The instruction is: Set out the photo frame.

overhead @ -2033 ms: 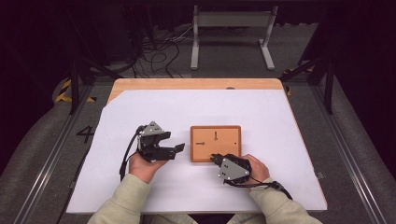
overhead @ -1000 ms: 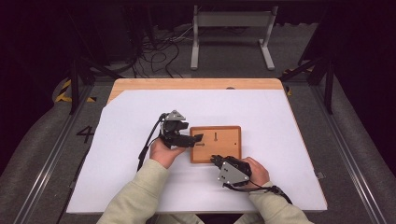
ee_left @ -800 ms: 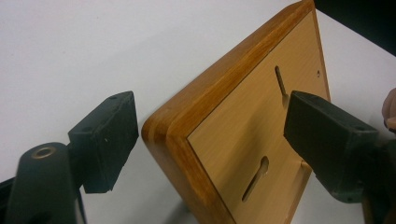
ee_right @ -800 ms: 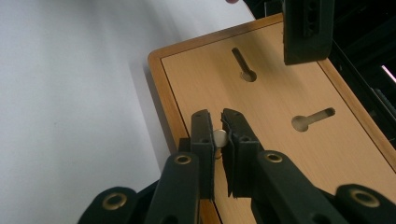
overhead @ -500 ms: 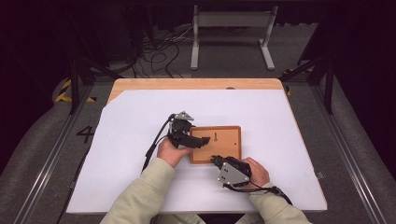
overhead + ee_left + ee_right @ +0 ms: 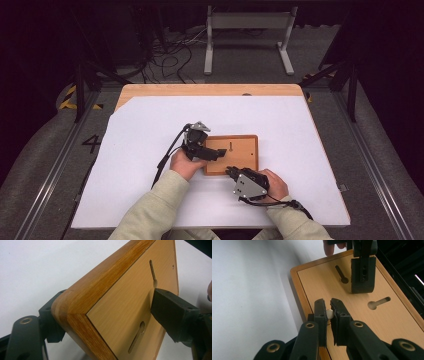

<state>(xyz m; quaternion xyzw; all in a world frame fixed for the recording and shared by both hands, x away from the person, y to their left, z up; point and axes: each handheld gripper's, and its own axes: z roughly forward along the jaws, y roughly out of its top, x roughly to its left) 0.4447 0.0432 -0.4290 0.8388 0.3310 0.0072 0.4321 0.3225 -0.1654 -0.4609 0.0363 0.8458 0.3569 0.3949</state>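
While the wooden board (image 6: 235, 152) lies flat on the white surface (image 6: 130, 150), near the middle and a little toward the person's side, both grippers are at it. It is a rectangular piece with a darker rounded frame and a lighter panel, and in the panel are keyhole-shaped slots (image 6: 379, 302). In the high view the left gripper (image 6: 212, 153) comes from the left and reaches over the left edge of the board. In the left gripper view its jaws stand apart around one corner of the board: one jaw is beside the outer side of the frame and the other is over the light panel, close to a slot; I cannot tell if the pads press on the wood. The right gripper (image 6: 231, 172) is at the near edge of the board, held by the right hand (image 6: 272, 184). In the right gripper view its jaws are nearly closed, and between them is a small pale round piece (image 6: 329, 313), gripped just above the panel near the frame. What this piece is, I cannot tell.
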